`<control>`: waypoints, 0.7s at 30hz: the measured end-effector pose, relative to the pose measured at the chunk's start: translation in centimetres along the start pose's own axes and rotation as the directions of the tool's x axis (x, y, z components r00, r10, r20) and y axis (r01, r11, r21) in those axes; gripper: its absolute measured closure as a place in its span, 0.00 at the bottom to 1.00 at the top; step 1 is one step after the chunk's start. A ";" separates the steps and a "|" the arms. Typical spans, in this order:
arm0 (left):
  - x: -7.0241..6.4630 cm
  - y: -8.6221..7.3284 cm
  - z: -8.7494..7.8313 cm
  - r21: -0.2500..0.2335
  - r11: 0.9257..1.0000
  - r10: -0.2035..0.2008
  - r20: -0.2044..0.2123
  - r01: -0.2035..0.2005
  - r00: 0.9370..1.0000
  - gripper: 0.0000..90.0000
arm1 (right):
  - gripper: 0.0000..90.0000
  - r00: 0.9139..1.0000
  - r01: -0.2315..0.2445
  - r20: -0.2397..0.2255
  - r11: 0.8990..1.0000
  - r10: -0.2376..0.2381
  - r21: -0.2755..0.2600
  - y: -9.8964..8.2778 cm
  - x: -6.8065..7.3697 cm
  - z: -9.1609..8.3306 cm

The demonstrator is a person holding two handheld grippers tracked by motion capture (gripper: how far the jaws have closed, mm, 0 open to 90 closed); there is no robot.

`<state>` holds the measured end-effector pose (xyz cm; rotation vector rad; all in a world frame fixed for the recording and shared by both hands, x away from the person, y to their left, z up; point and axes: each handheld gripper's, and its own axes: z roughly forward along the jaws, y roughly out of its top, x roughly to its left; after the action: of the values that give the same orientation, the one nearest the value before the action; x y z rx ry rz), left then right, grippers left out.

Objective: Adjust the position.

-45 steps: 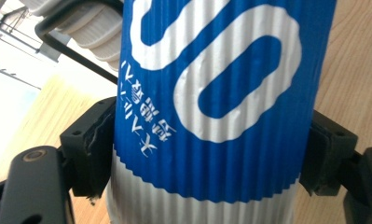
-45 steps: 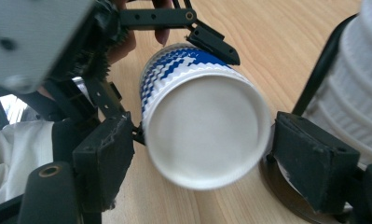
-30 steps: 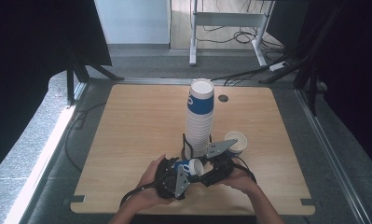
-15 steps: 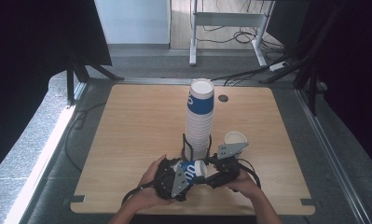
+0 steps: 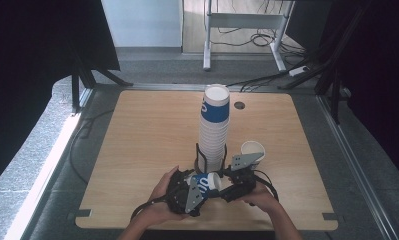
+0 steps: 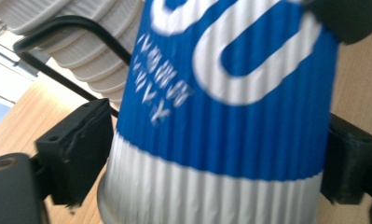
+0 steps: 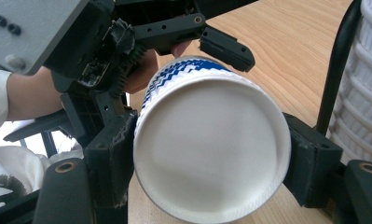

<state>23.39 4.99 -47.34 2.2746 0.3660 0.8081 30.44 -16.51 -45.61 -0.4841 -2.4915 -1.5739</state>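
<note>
A blue-and-white ribbed paper cup [image 5: 206,183] lies on its side just above the table's front edge, between my two grippers. My left gripper [image 5: 201,187] has the cup [image 6: 221,116] across its jaws, both pads [image 6: 76,154] against its sides. Those jaws closed in on it and have just eased open a little. My right gripper [image 5: 222,184] comes from the right. One round white end of the cup [image 7: 211,154] sits between its pads [image 7: 113,158], which touch the rim on both sides. The left gripper's body [image 7: 81,51] shows behind it.
A tall stack of the same cups [image 5: 214,125] stands in a black wire holder [image 5: 199,155] just behind the grippers. A single upright cup [image 5: 251,149] stands to its right. The wooden table [image 5: 147,130] has a cable hole [image 5: 239,105] at the back.
The cup between the grippers now shows more of its blue side. The right hand has shifted slightly towards the left one. The left hand has stayed put.
</note>
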 end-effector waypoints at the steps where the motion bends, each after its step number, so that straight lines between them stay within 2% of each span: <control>1: -0.1 0.0 0.0 -0.001 1.000 0.005 0.001 -0.005 1.000 0.15 | 0.31 1.000 0.000 0.002 1.000 0.000 0.000 0.0 0.0 0.0; 5: -0.1 0.0 0.0 0.002 1.000 0.005 0.010 -0.005 1.000 0.19 | 0.31 1.000 -0.005 0.008 1.000 0.005 0.002 0.0 -0.1 0.0; 10: -0.1 0.0 0.0 0.007 1.000 0.004 0.010 -0.004 1.000 0.19 | 0.31 1.000 -0.001 0.009 1.000 0.001 0.006 0.0 -0.1 0.1; 17: 0.3 0.0 -0.2 0.001 1.000 -0.031 0.032 0.031 0.999 0.16 | 0.31 1.000 -0.010 0.013 1.000 0.010 -0.020 -0.1 -0.2 -0.5; 21: 0.1 0.1 -0.1 0.002 1.000 -0.018 0.029 0.018 0.999 0.19 | 0.31 1.000 -0.006 0.019 1.000 0.006 -0.021 -0.1 -0.1 -0.6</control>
<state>23.36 5.04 -47.17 2.2793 0.3741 0.7646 30.52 -17.10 -45.48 -0.5108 -2.4873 -1.6019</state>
